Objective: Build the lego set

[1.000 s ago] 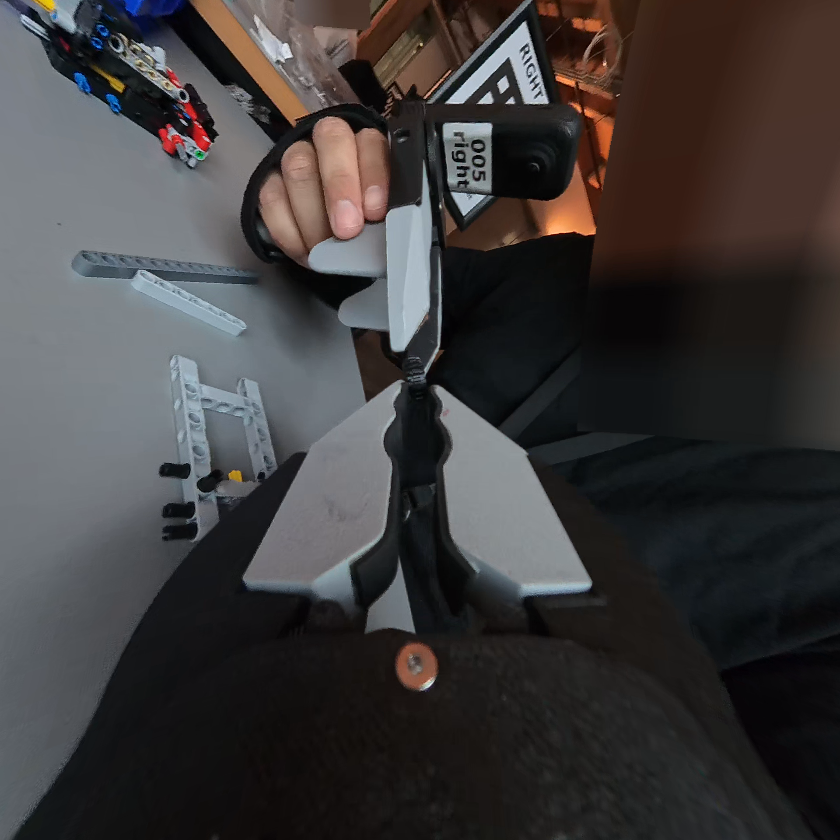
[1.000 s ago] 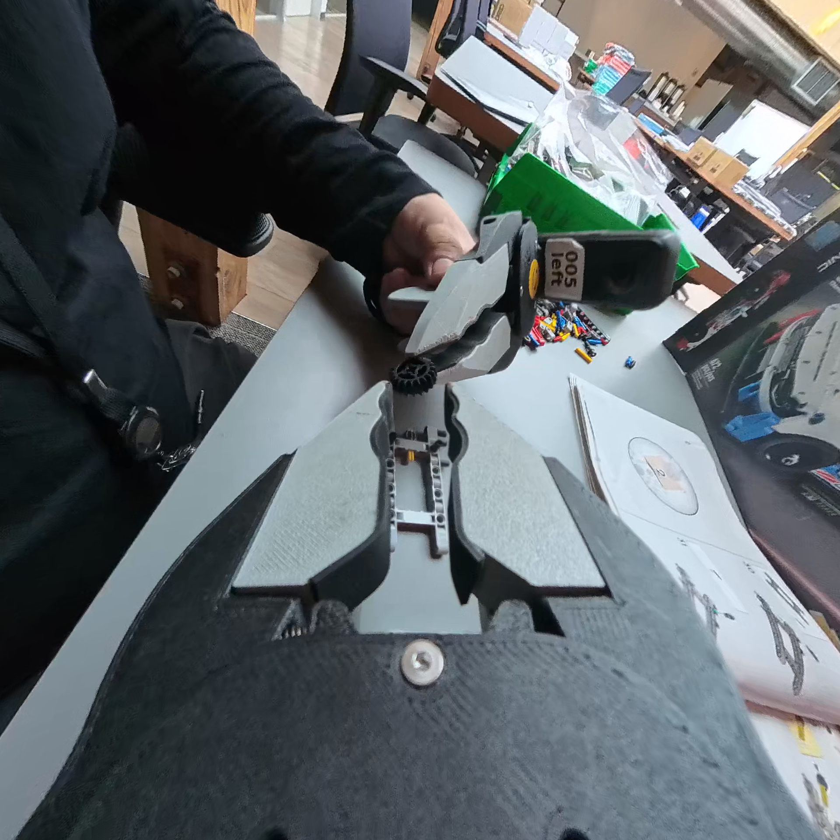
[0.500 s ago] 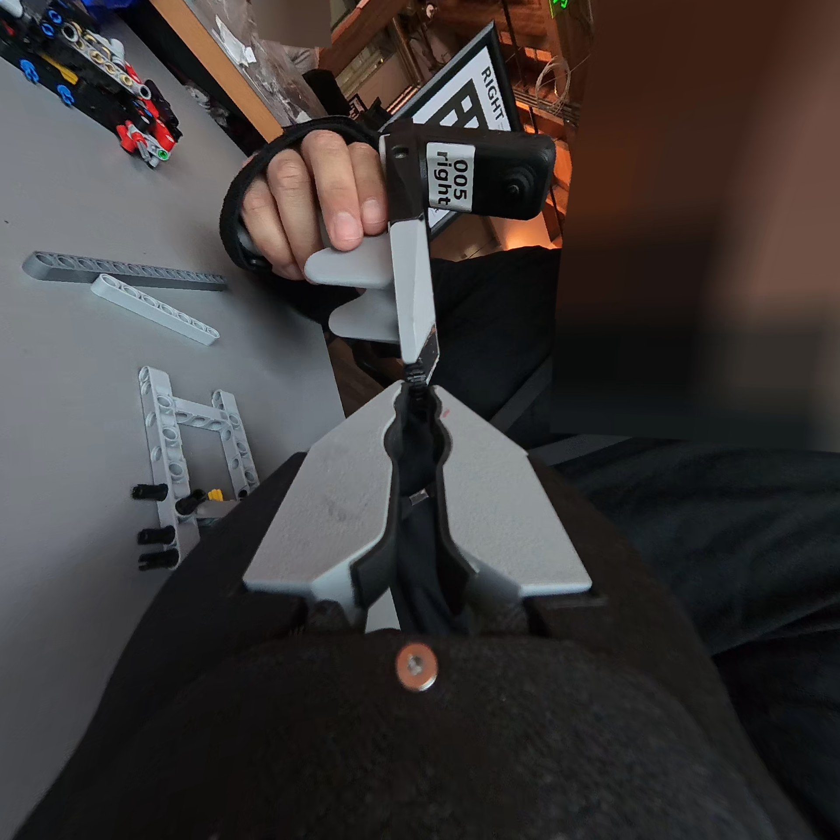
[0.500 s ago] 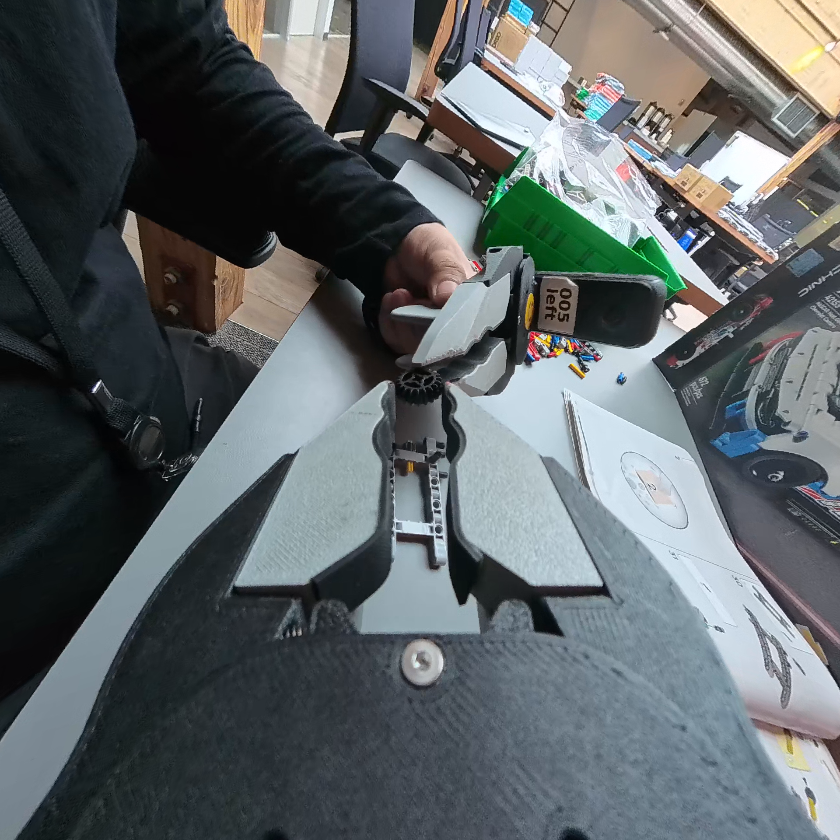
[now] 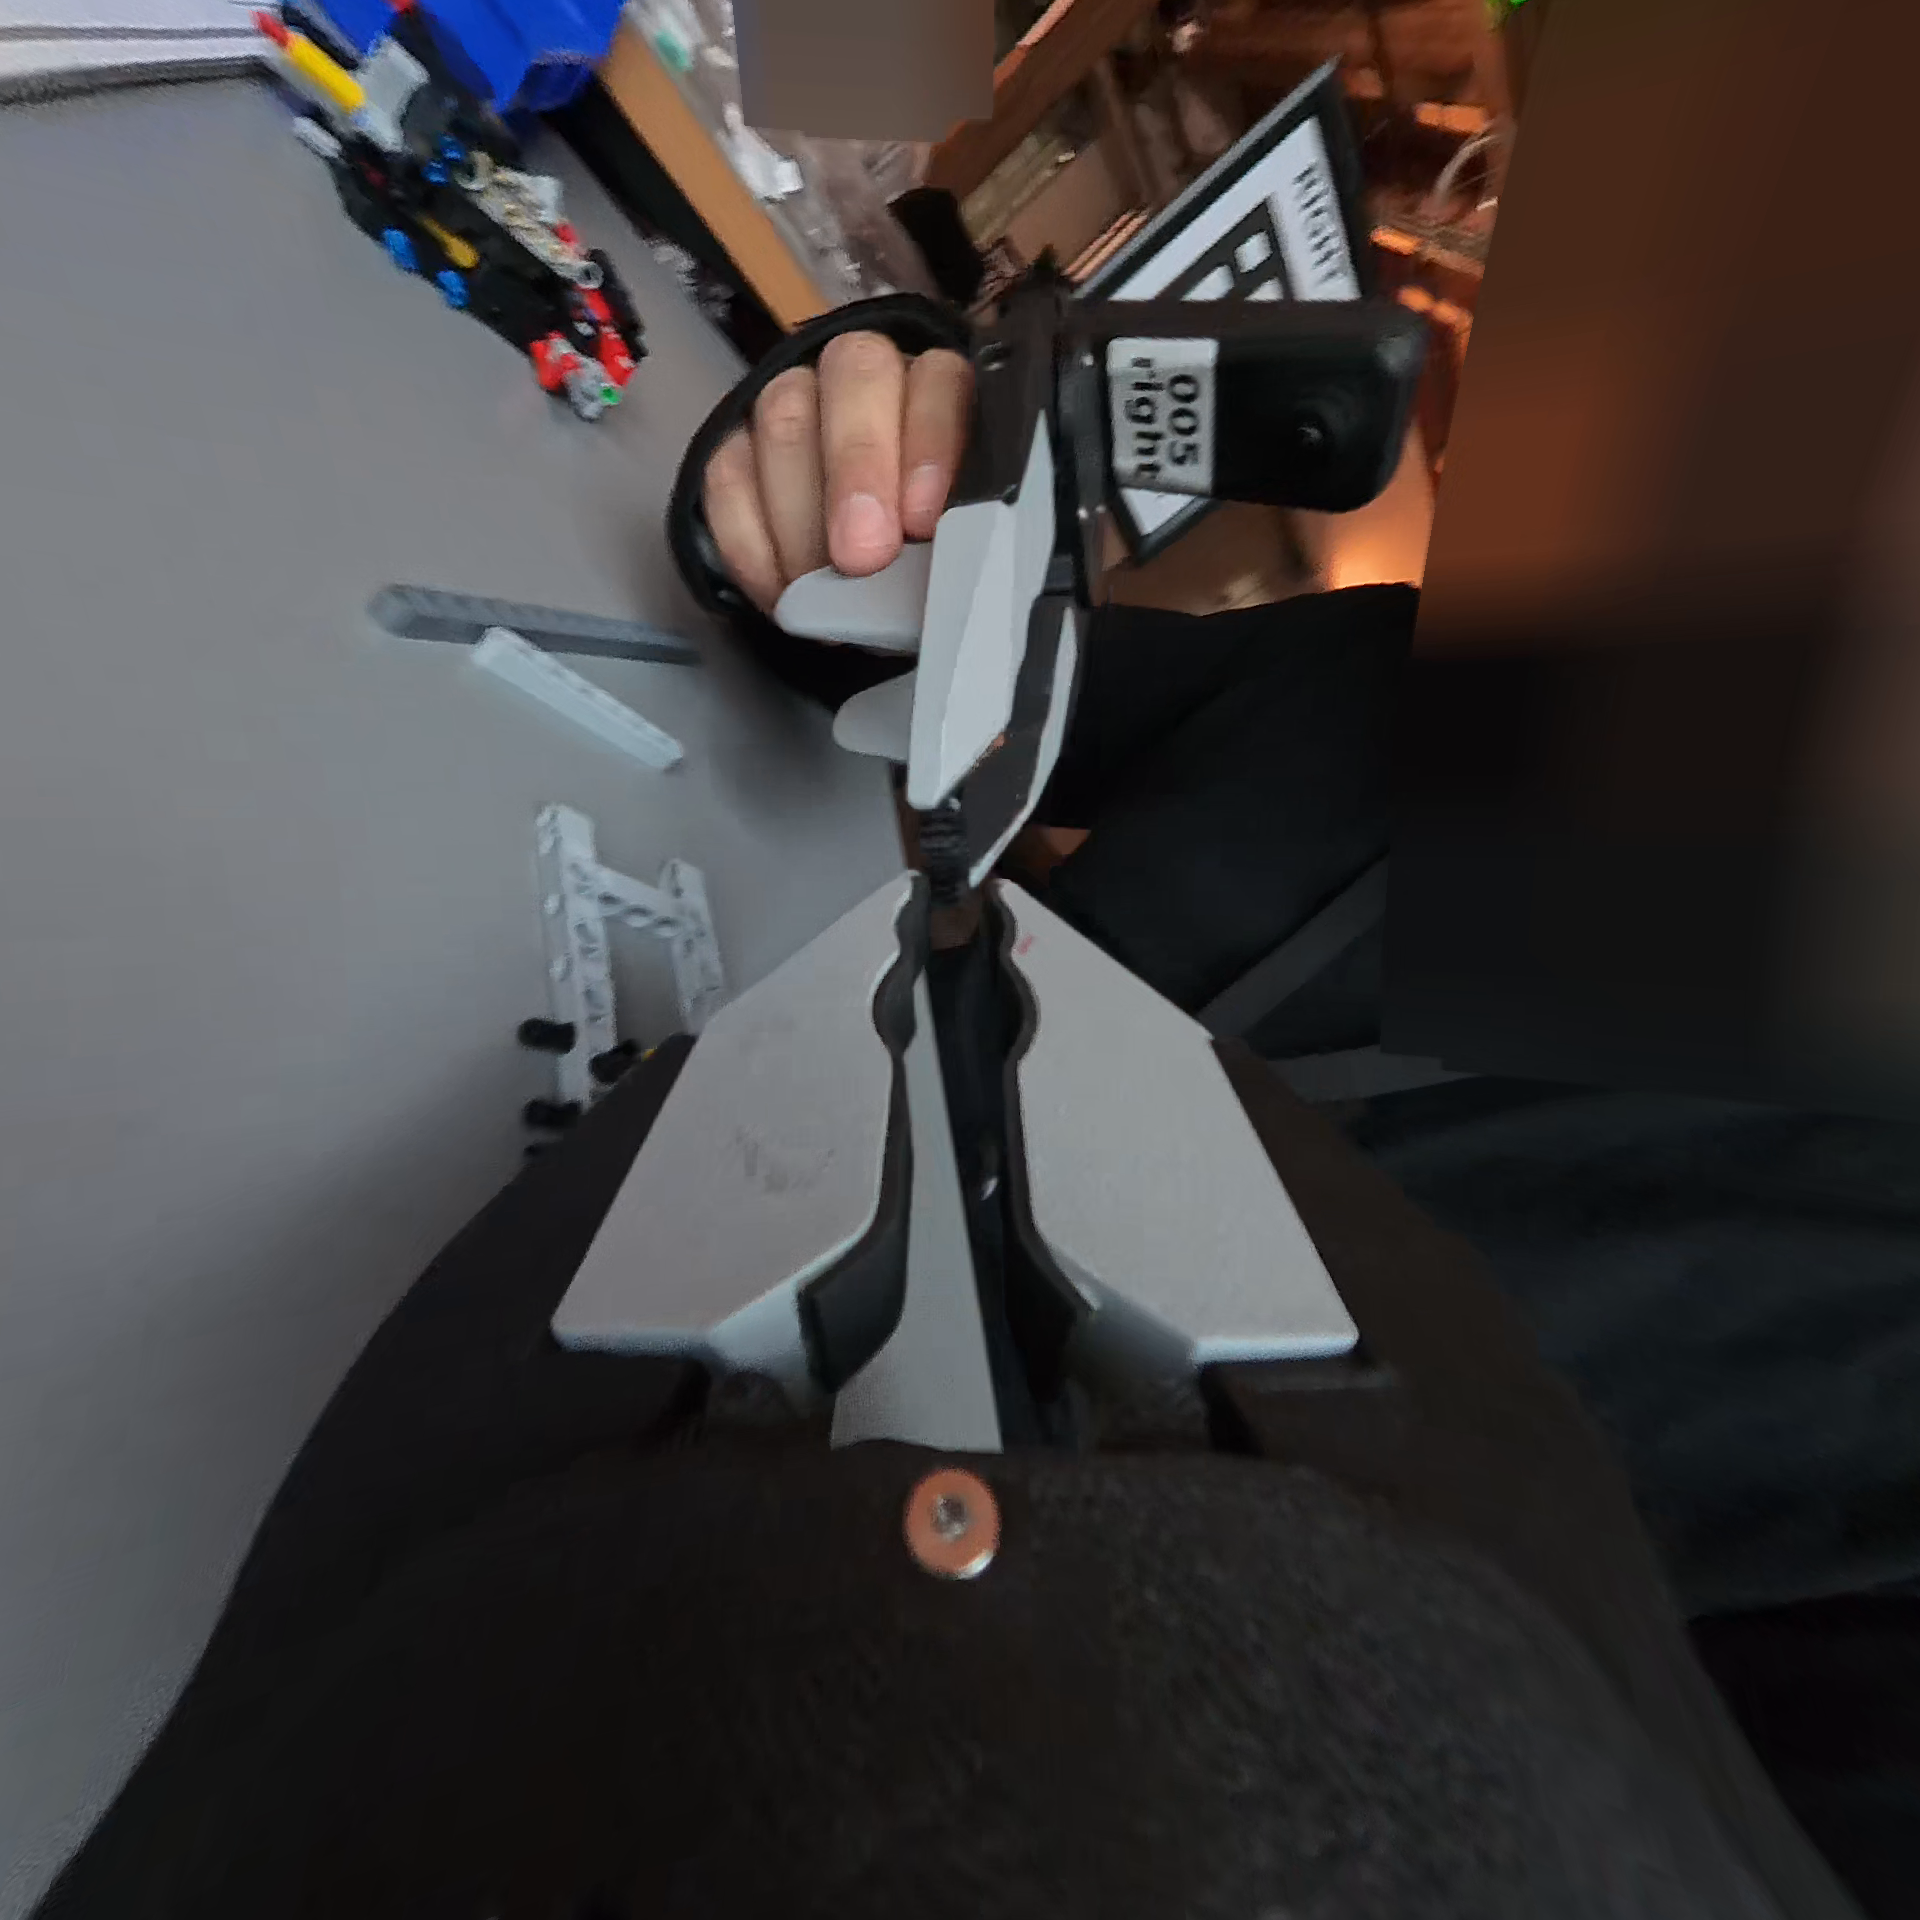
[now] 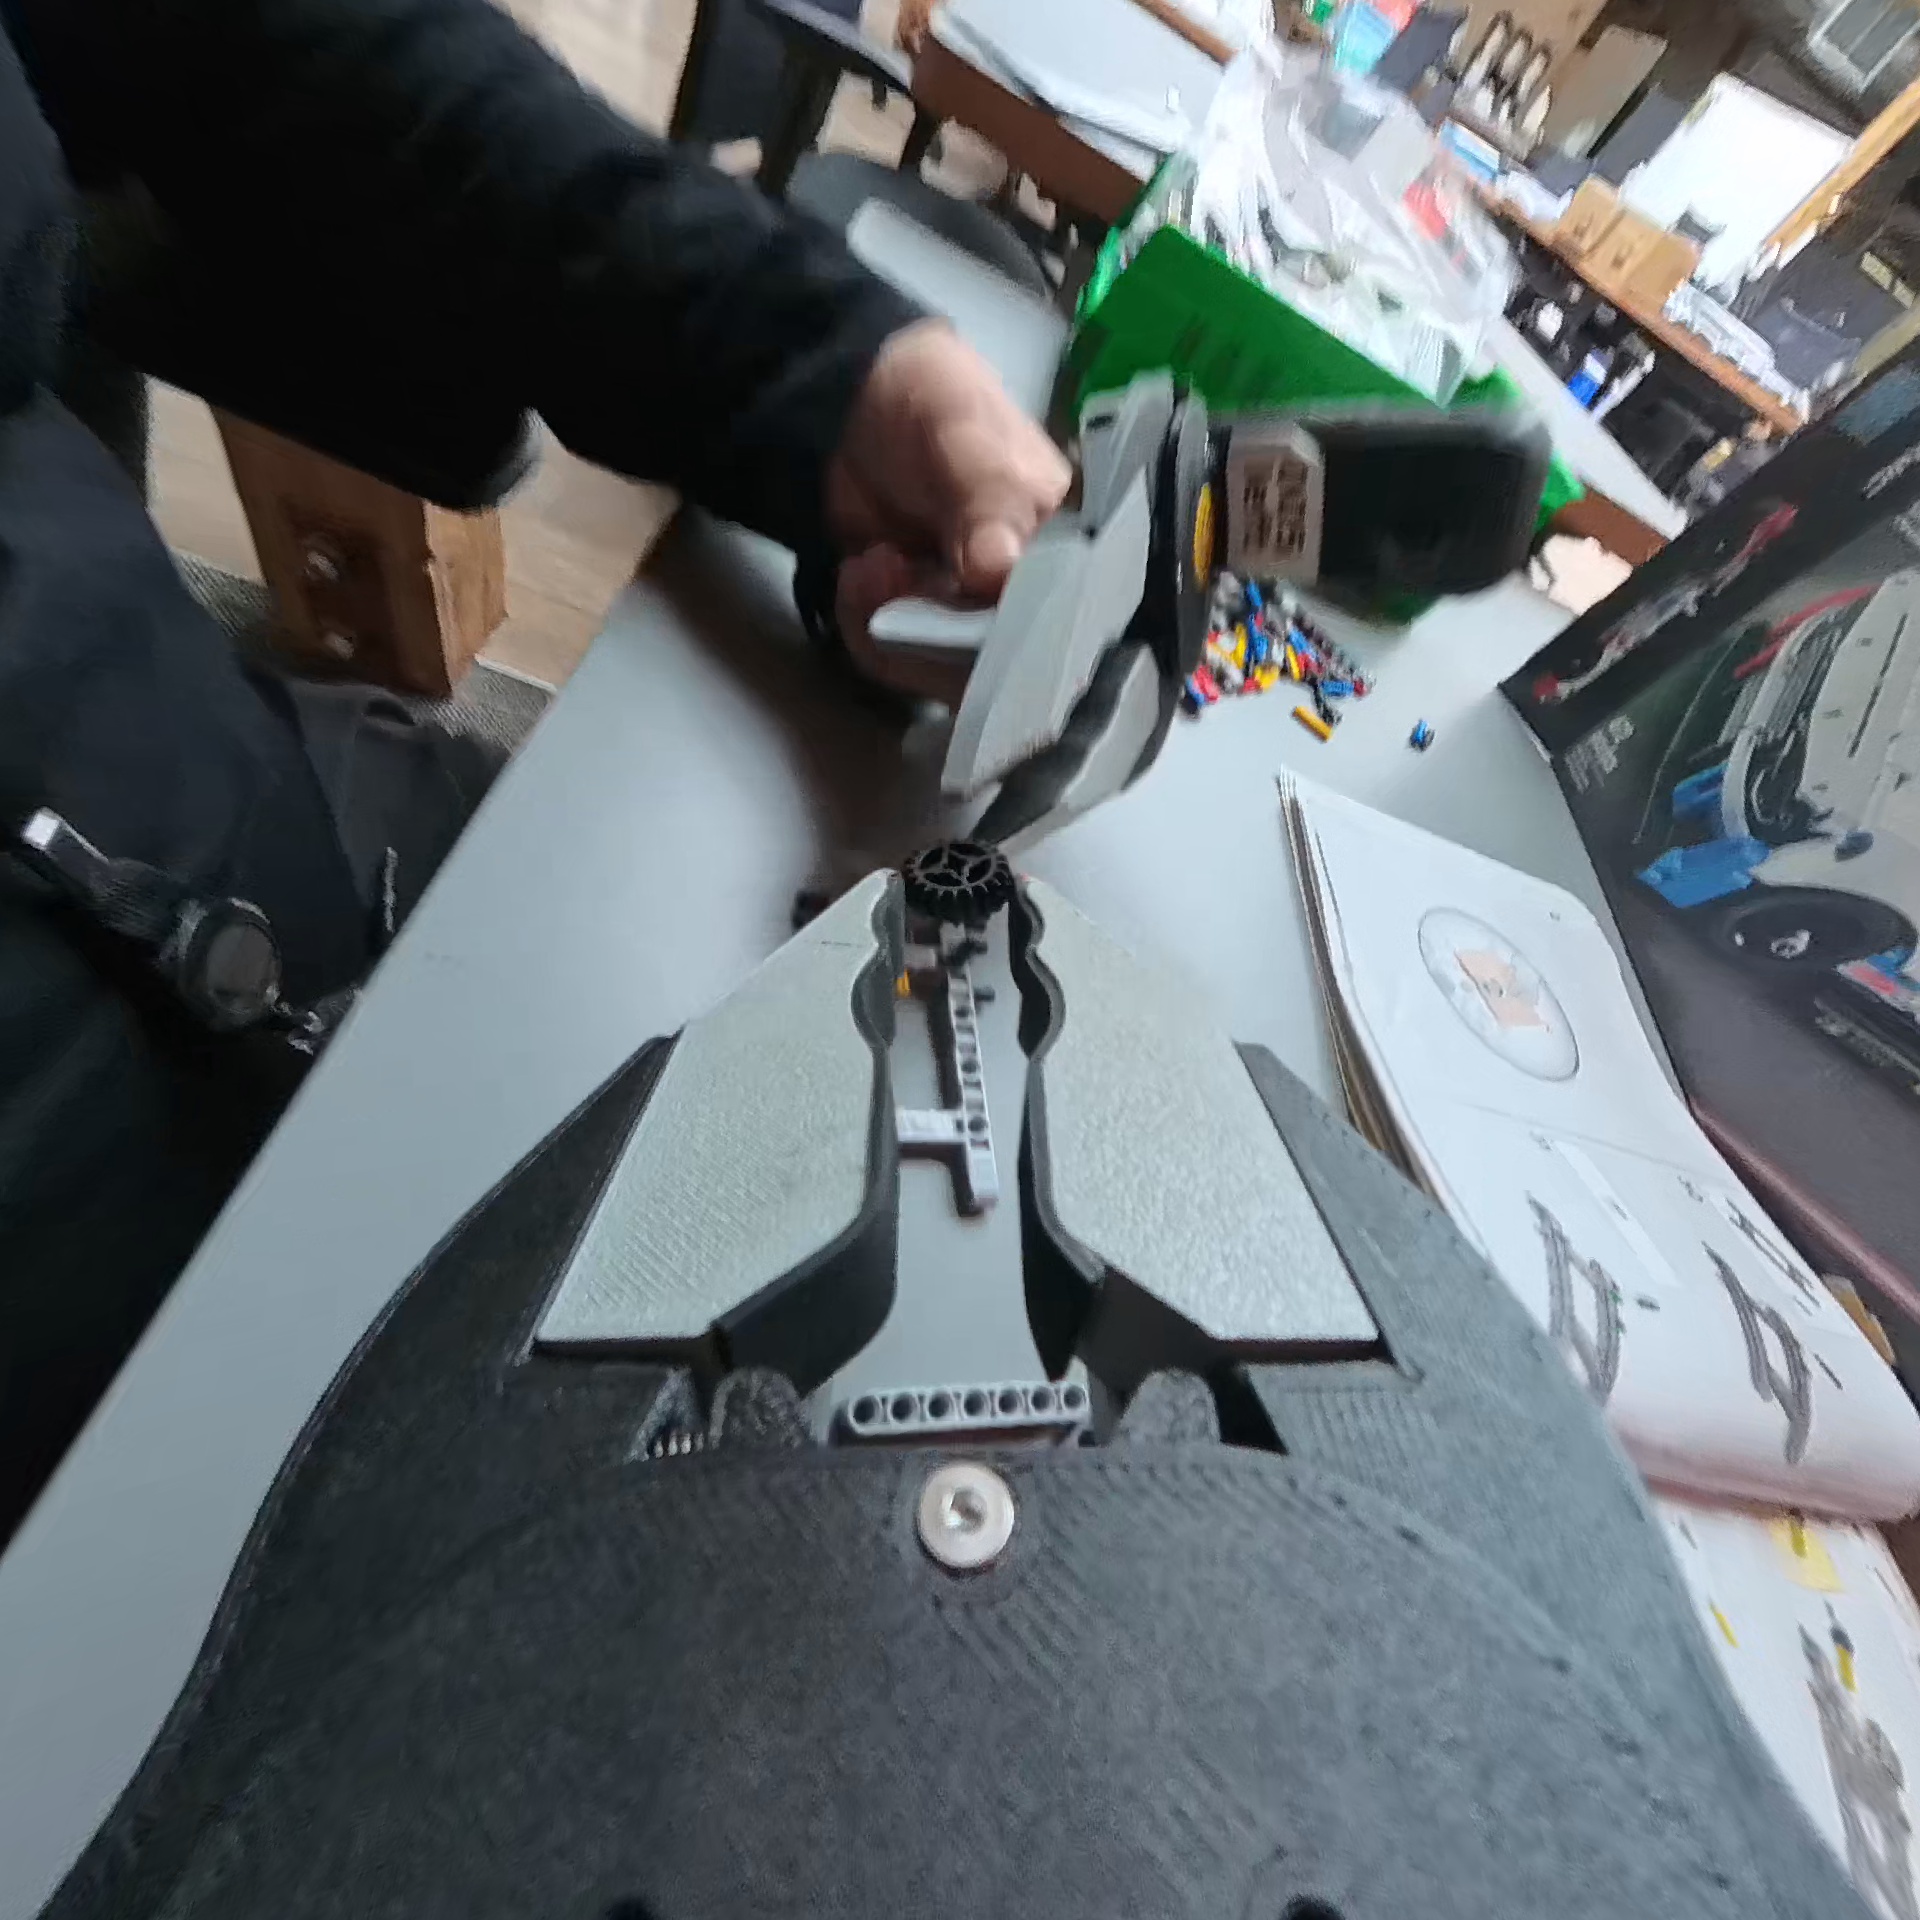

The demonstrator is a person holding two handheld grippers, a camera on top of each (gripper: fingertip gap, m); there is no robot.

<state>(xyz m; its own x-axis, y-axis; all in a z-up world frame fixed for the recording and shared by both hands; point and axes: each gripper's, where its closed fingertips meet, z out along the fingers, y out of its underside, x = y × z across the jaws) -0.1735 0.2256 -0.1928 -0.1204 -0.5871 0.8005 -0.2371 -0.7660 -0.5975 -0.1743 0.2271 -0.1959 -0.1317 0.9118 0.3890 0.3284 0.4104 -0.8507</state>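
Note:
A small black gear point(image 6: 951, 883) sits between the fingertips of my right gripper point(image 6: 953, 891), which is shut on it above the grey table point(image 6: 623, 831). In the left wrist view the gear point(image 5: 940, 844) shows edge-on at the tips of the right gripper point(image 5: 951, 831). My left gripper point(image 5: 954, 896) meets it tip to tip. Its jaws stand a narrow gap apart with nothing clearly between them. In the right wrist view the left gripper point(image 6: 1003, 826) is blurred and its tips touch the gear's upper right rim. A light grey H-shaped frame with black pins point(image 5: 623, 956) lies on the table below.
A dark grey beam point(image 5: 530, 629) and a light grey beam point(image 5: 577, 701) lie beside the frame. A partly built black model point(image 5: 488, 239) is further off. An open instruction booklet point(image 6: 1507, 1039), the set's box point(image 6: 1766, 727), a pile of small parts point(image 6: 1268, 655) and a green bin point(image 6: 1247, 332) are to the right. The grippers are tip to tip, or close to it. Left tips and right tips are each some 30 cm from the partly built black model point(image 5: 488, 239).
Both grippers have shifted together over the table with the gear still in the right one. The left gripper's tips have slid off the gear's face to its upper right rim.

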